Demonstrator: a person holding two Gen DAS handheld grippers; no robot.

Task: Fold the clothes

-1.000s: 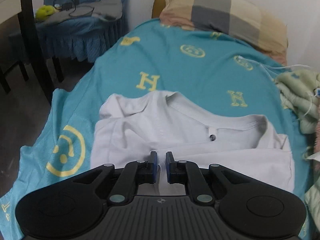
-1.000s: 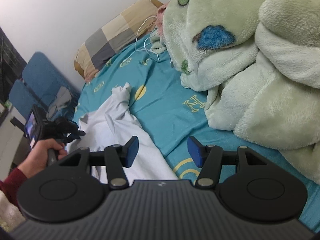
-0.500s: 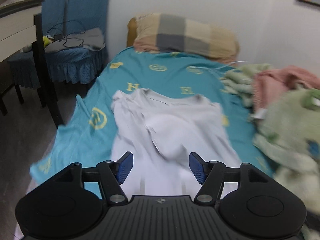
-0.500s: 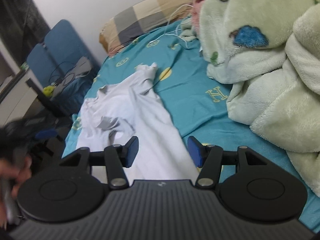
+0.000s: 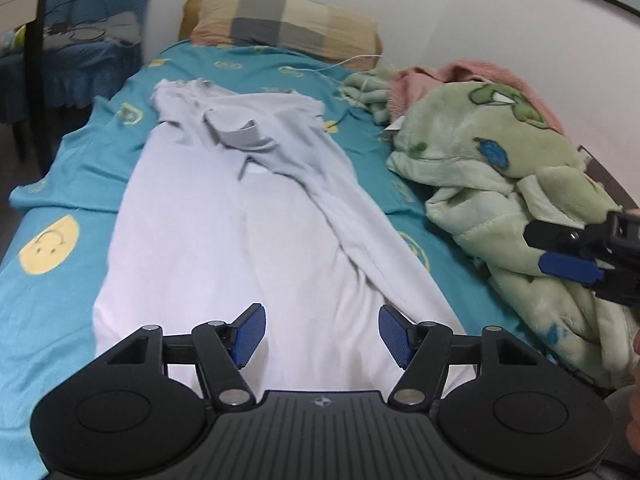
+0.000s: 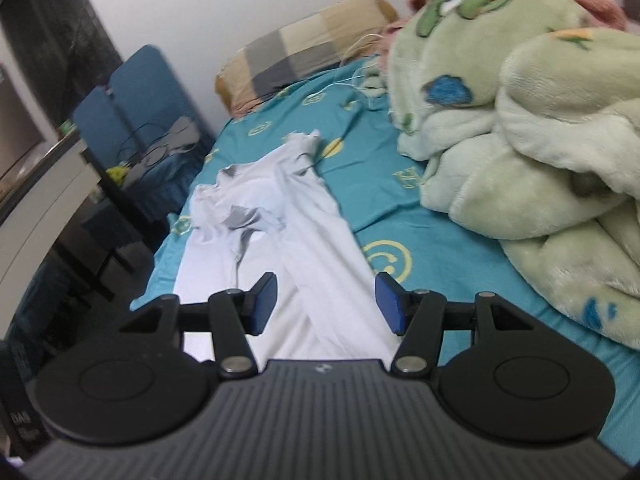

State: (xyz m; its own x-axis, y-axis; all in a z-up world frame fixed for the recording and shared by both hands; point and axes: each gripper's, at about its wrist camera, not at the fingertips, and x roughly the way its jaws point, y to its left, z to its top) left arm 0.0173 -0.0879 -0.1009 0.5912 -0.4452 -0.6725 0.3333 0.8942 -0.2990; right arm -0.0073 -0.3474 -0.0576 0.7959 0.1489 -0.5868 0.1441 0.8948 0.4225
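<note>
Left wrist view: white shirt (image 5: 248,216) lies lengthwise down the middle of the bed (image 5: 52,280), collar end toward the pillow (image 5: 284,24), hem toward the camera. Both long sides look turned in over the middle, the right flap lying as a diagonal ridge, the collar area bunched and grey in shadow. My reading: the sides are folded in to narrow the shirt, so the next fold would bring the hem up or the collar down.

Left claw (image 5: 322,334) hangs above the hem end. Its jaws have just been opening; they stand well apart, no cloth between the pads, nothing held. Likely it let go after laying a flap down.

Right claw (image 5: 568,266) shows at the right edge, over the green blanket (image 5: 492,168); from here its gap is unclear.

Right wrist view: right claw (image 6: 326,306) is open about halfway and empty, over the near end of the shirt (image 6: 280,240). Blanket (image 6: 540,140) is heaped beside the shirt, not touching it, leaving a strip of bed clear for folding.

Fold still loose; collar end looks to need smoothing.
</note>
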